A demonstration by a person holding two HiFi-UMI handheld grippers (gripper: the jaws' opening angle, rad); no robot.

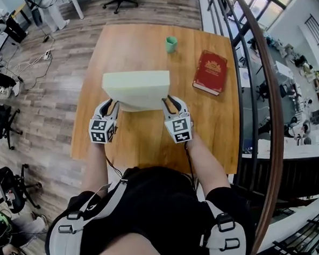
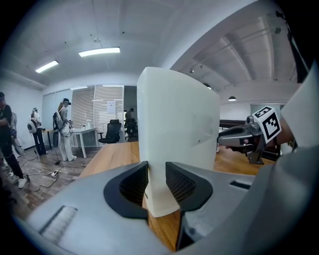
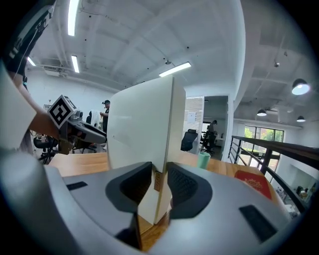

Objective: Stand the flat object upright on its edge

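Note:
A pale cream flat box (image 1: 137,89) is held upright over the wooden table (image 1: 144,138), its broad faces vertical and its top edge toward me. My left gripper (image 1: 111,107) clamps its left end and my right gripper (image 1: 168,104) its right end. In the left gripper view the box (image 2: 177,124) rises between the pads of the left gripper (image 2: 157,180), which press on its lower corner. The right gripper view shows the same: the box (image 3: 142,124) is pinched in the right gripper (image 3: 158,183). Whether its bottom edge touches the wood I cannot tell.
A red book (image 1: 211,71) lies at the table's right side and a small green cup (image 1: 171,44) stands near the far edge. A railing (image 1: 265,91) runs along the right. Office chairs and standing people (image 2: 64,127) are on the floor to the left.

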